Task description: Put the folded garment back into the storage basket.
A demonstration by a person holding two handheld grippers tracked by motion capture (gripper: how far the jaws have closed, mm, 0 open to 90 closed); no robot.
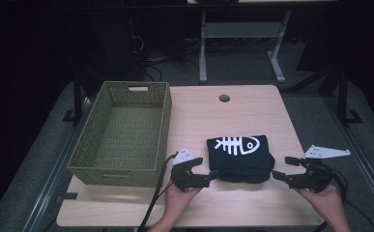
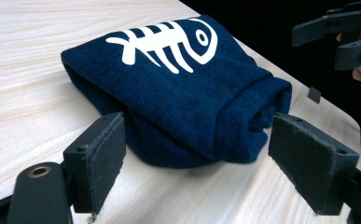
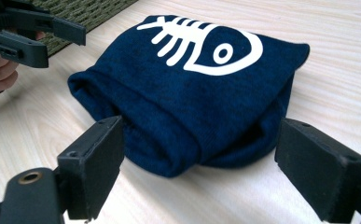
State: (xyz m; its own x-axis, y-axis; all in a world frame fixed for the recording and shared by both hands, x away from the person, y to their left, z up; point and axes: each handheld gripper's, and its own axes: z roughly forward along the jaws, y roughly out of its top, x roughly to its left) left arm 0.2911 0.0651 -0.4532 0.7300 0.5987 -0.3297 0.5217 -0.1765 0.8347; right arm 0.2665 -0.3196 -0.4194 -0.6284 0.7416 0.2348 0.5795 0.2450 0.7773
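Note:
A folded navy garment (image 1: 242, 157) with a white fish-skeleton print lies on the wooden table (image 1: 208, 118), near its front edge. My left gripper (image 1: 205, 170) is open at the garment's left end, jaws pointing toward it. My right gripper (image 1: 283, 168) is open at its right end. In the left gripper view the garment (image 2: 183, 93) lies just beyond and between the spread pads (image 2: 103, 154), apart from them. The right gripper view shows the same: the garment (image 3: 192, 93) sits ahead of the wide-open pads (image 3: 96, 158). Neither gripper holds anything.
An empty green woven basket (image 1: 163, 125) stands on the left half of the table, close to my left gripper. A round cable hole (image 1: 224, 98) sits near the far edge. Beyond the table are a dark floor and desk legs (image 1: 203, 48).

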